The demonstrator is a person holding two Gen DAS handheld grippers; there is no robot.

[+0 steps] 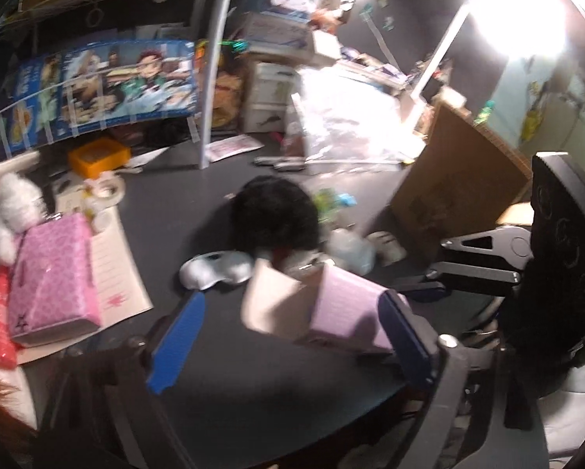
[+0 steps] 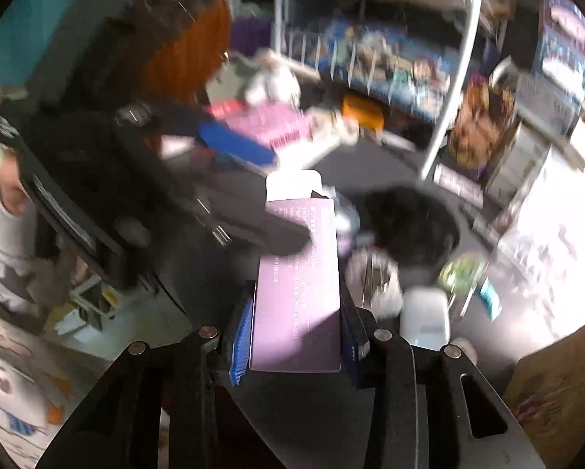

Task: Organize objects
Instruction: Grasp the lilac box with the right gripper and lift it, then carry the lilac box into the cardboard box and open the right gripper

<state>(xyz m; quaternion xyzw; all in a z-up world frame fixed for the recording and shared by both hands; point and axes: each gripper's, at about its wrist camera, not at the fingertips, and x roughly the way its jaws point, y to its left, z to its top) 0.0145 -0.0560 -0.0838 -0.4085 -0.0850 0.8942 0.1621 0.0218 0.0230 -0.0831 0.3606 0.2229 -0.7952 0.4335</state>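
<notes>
My right gripper (image 2: 296,336) is shut on a long lilac carton (image 2: 298,293) with its white end flap open, held above the dark table (image 1: 198,234). In the left wrist view the same carton (image 1: 347,312) lies just inside my left gripper's right finger (image 1: 406,336); whether they touch I cannot tell. My left gripper (image 1: 288,336) is open, its left blue finger (image 1: 179,344) well apart from the carton. The right gripper body (image 1: 488,262) shows at the right. A black furry item (image 1: 277,215), a silver eye mask (image 1: 214,273) and a pink patterned box (image 1: 54,277) lie on the table.
A cardboard box (image 1: 460,179) stands at the right beside a bright lamp (image 1: 519,15). An orange tray (image 1: 97,156), tape roll (image 1: 108,189), white plush (image 1: 7,211) and clear bags (image 1: 347,125) crowd the back. Wire shelving with posters (image 1: 97,86) rises behind.
</notes>
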